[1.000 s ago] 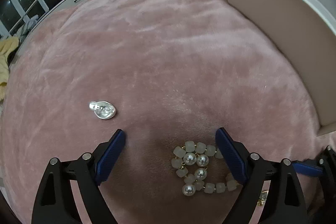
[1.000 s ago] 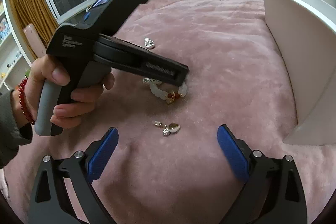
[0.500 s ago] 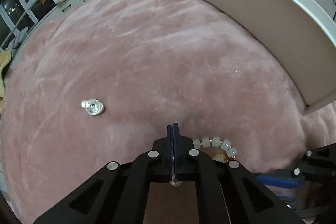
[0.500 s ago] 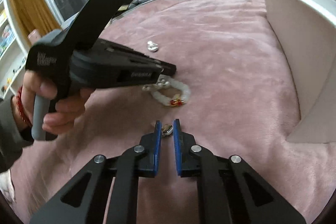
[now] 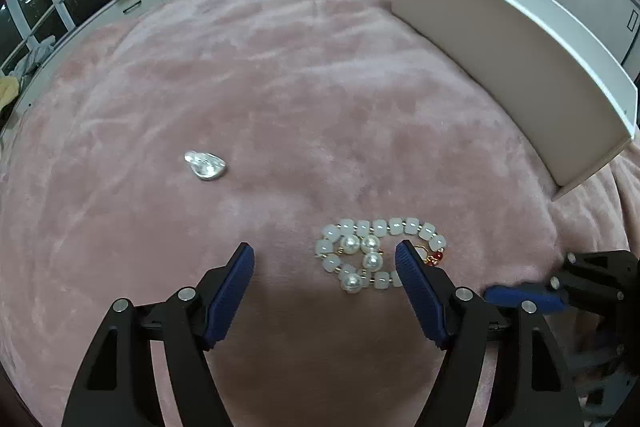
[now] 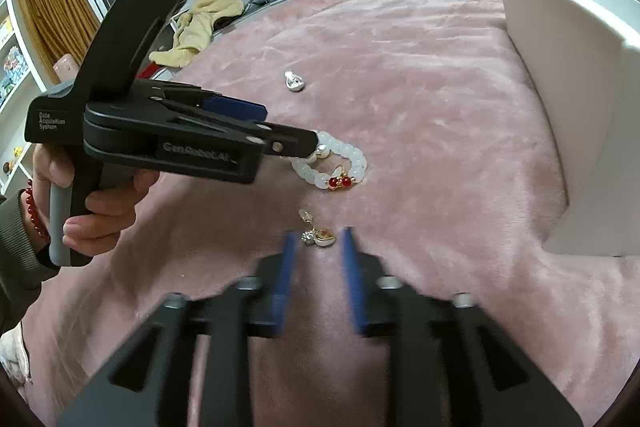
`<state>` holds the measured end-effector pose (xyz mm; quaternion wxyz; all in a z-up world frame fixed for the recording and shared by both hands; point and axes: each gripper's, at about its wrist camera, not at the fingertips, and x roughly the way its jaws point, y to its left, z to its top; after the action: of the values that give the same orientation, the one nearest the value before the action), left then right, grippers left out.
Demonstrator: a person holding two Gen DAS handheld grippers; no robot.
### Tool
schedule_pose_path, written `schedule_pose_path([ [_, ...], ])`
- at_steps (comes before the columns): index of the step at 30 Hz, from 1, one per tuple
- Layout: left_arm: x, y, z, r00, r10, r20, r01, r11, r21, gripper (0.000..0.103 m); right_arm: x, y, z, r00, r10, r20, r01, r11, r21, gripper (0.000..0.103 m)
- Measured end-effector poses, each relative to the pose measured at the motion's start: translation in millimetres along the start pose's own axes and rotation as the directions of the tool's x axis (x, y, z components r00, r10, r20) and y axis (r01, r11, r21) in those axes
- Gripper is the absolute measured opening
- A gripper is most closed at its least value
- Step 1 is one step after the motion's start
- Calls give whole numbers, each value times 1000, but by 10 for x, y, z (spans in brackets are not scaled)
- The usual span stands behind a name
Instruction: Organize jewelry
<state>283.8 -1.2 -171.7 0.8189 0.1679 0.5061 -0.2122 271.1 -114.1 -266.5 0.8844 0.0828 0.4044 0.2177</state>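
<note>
On the pink blanket (image 5: 304,99), the left gripper (image 5: 325,261) stands wide open, its right finger touching the bead bracelet (image 5: 372,257), which lies loose between the fingers. The right gripper (image 6: 317,241) is narrowed around the small gold earring (image 6: 320,234) without visibly clamping it. Judged step: picking up. Next, each gripper must close squarely on its piece, then carry it toward the white box (image 6: 568,99). The silver pendant (image 5: 205,165) lies well apart, untouched.
</note>
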Motion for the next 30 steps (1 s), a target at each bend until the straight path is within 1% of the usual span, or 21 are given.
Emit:
schedule_pose_path([
  [1, 28, -9, -1, 1000, 3, -5, -4, 1000, -2, 75, 29, 15, 5, 1000, 5, -5, -5, 1000, -10, 39],
  [2, 67, -16, 0, 1000, 4, -16, -4, 1000, -2, 67, 73, 43, 7, 1000, -6, -17, 6, 1000, -27, 39],
  [3, 120, -20, 4, 999, 9, -33, -9, 1000, -7, 60, 102, 59, -1, 999, -18, -27, 17, 999, -40, 36],
  [4, 167, -18, 0, 999, 11, -51, -11, 1000, -14, 43, 120, 67, -13, 999, -30, -31, 29, 998, -49, 29],
  [5, 180, -21, -10, 998, 9, -56, -10, 1000, -18, 30, 118, 61, -24, 999, -34, -30, 32, 998, -49, 25],
  [7, 143, -32, -18, 999, 4, -53, -5, 1000, -18, 20, 91, 18, -22, 1000, -18, -24, 18, 999, -27, 16],
  [8, 122, -37, -21, 999, 9, -49, -9, 1000, -14, 16, 66, -18, -19, 1000, -7, -17, 7, 1000, -9, 14],
  [9, 94, -36, -25, 999, 6, -44, -7, 1000, -10, 16, 53, -29, -26, 1000, -2, -14, 2, 1000, -1, 12],
  [15, -171, 59, 4, 1000, -11, 0, 11, 999, -33, 16, -59, -4, -19, 1000, 16, 19, -16, 1000, -2, 12],
  [23, -558, 182, 142, 997, 5, 71, -1, 999, -50, 16, -308, 36, 55, 997, 31, 76, -31, 1000, 1, 12],
  [28, -775, 229, 147, 995, 13, 102, -7, 998, -63, 16, -413, -25, 88, 996, 30, 88, -32, 999, 12, 12],
  [29, -799, 239, 140, 994, 13, 106, -6, 998, -65, 16, -408, -30, 95, 996, 27, 80, -27, 1000, 3, 15],
  [30, -821, 244, 131, 994, 14, 110, -7, 998, -63, 16, -373, -20, 103, 998, 14, 57, -14, 1000, -10, 32],
])
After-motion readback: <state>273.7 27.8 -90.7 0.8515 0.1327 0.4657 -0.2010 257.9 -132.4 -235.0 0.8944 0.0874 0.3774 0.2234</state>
